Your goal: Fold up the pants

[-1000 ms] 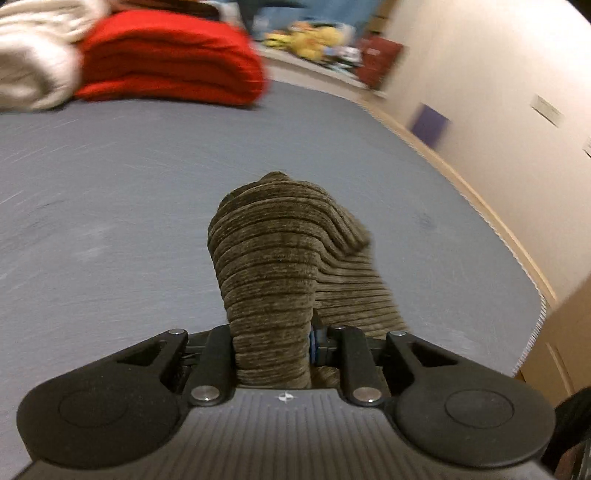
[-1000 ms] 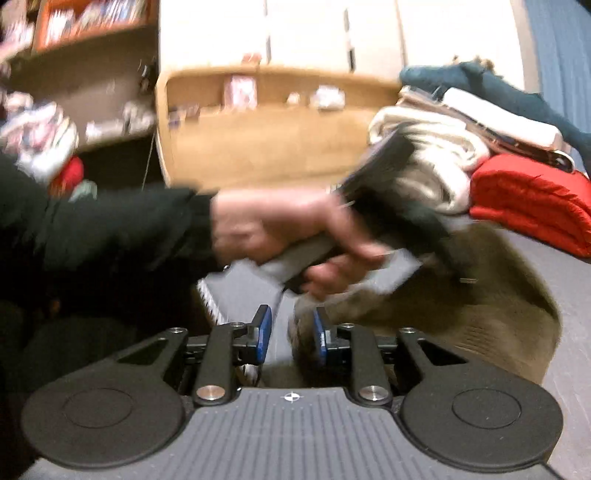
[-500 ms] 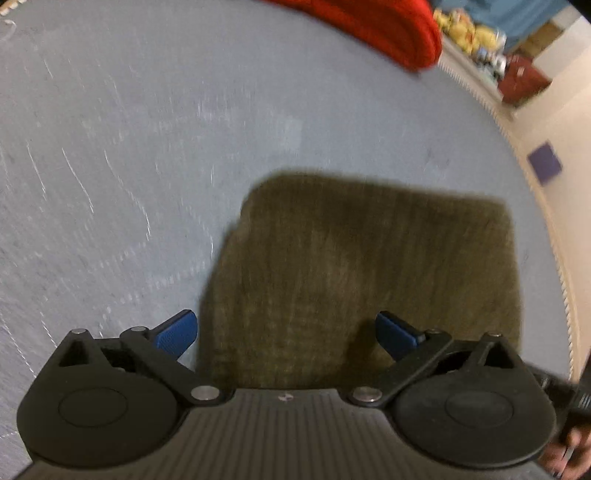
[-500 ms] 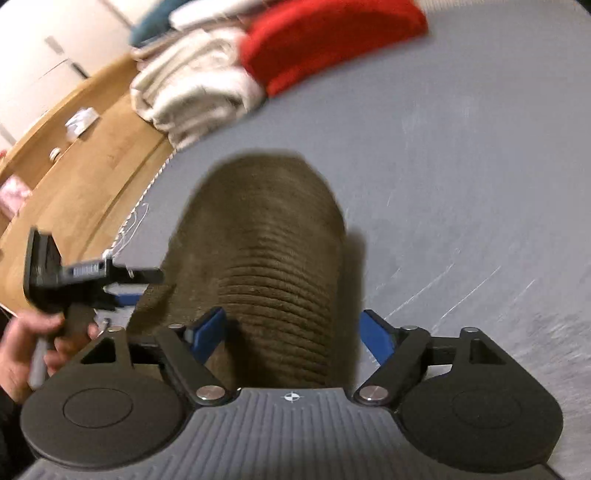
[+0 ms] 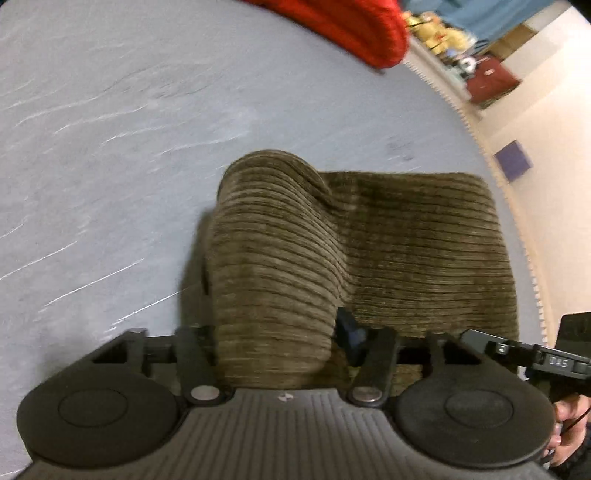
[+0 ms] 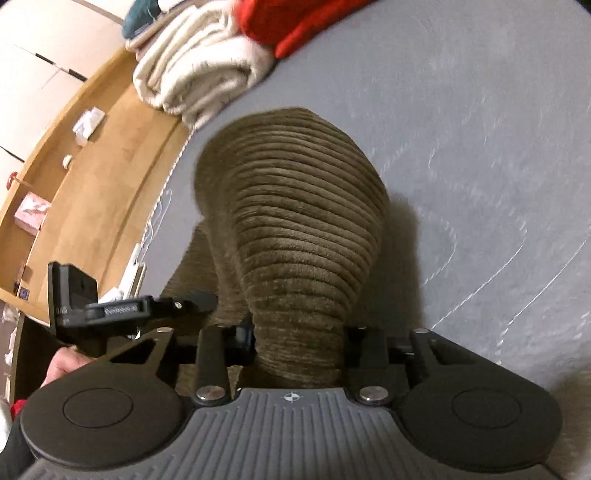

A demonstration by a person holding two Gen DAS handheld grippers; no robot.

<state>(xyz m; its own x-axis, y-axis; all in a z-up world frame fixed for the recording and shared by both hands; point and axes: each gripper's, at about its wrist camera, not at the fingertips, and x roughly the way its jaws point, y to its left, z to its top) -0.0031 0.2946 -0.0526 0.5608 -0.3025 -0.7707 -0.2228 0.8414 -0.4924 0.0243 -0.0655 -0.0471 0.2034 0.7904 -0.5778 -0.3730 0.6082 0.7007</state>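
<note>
Folded brown corduroy pants (image 5: pixel 388 236) lie on a grey bed (image 5: pixel 110 147). The left gripper (image 5: pixel 275 343) and right gripper (image 6: pixel 297 341), jaws just closing, each pinch a bunched ridge of the cloth near the front edge. A red blanket (image 5: pixel 351 26) sits behind.

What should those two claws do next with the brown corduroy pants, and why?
Probably lift both together and carry the near edge over toward the far edge. The left gripper and the right gripper have just closed, each on a raised bunch of the pants, while the rest lies flat on the grey bed.
</note>
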